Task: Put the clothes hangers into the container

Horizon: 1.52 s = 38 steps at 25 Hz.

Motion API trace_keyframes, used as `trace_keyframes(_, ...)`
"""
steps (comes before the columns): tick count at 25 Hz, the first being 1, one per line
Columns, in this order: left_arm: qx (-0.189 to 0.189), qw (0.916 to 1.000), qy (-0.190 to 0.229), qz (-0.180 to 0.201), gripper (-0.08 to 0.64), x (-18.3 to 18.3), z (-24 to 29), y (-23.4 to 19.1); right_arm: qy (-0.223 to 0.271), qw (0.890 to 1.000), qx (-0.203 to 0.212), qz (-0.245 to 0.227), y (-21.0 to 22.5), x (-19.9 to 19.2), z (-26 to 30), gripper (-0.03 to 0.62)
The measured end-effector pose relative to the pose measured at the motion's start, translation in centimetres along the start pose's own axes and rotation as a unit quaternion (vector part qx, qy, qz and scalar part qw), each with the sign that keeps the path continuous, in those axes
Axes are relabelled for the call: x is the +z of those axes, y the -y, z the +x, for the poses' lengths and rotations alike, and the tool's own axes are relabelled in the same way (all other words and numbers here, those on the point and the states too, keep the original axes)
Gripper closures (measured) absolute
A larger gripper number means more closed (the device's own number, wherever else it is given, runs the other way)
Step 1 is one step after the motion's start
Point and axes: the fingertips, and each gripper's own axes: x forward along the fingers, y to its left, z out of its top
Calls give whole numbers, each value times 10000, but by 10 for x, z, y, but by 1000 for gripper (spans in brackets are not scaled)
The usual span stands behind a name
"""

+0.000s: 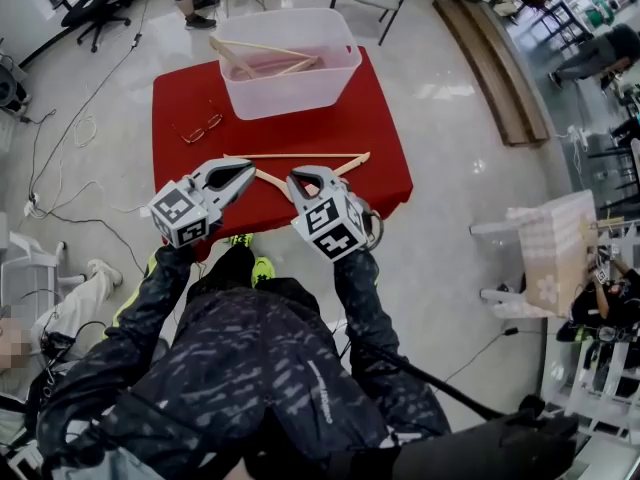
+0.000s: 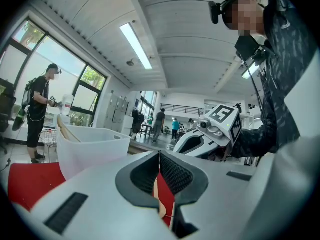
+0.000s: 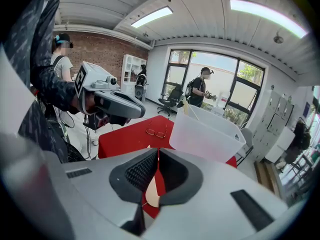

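A wooden clothes hanger (image 1: 320, 156) lies on the red table (image 1: 180, 98) near its front edge. Both grippers hover side by side just above it. My left gripper (image 1: 245, 175) is shut with nothing in it, and so is my right gripper (image 1: 298, 180). In the left gripper view the closed jaws (image 2: 159, 155) show a strip of pale hanger wood (image 2: 156, 196) beneath them. The right gripper view shows the same under its closed jaws (image 3: 158, 152). A translucent white container (image 1: 290, 93) stands at the table's far edge with wooden hangers (image 1: 262, 58) inside.
A pair of glasses (image 1: 200, 128) lies on the table left of the middle, in front of the container. Cables run over the floor at the left. Wooden planks (image 1: 495, 58) lie on the floor at the right. A person (image 2: 40, 114) stands by the windows.
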Motion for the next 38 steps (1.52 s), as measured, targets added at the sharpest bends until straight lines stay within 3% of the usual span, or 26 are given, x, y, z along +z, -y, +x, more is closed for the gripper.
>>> trace_keyframes(9, -16, 9997, -90, -223, 548, -29, 5, 0, -321, 9988, 316, 163, -10, -43, 16, 575)
trace_keyframes(19, -105, 9988, -274, -380, 548, -72, -4, -16, -475, 9970, 544, 289, -27, -48, 56, 568)
trace_keyframes(27, -169, 9970, -679, -334, 548, -112, 5, -36, -1035, 9894, 950, 366, -34, -77, 99, 493)
trace_keyframes(35, -144, 9957, -634, -652, 548, -133, 5, -62, -1433, 9809, 1242, 432, -29, -101, 138, 453)
trace_keyframes(38, -169, 9953, -735, -613, 547, -149, 4, -73, -1578, 9774, 1332, 452, -28, -111, 157, 447)
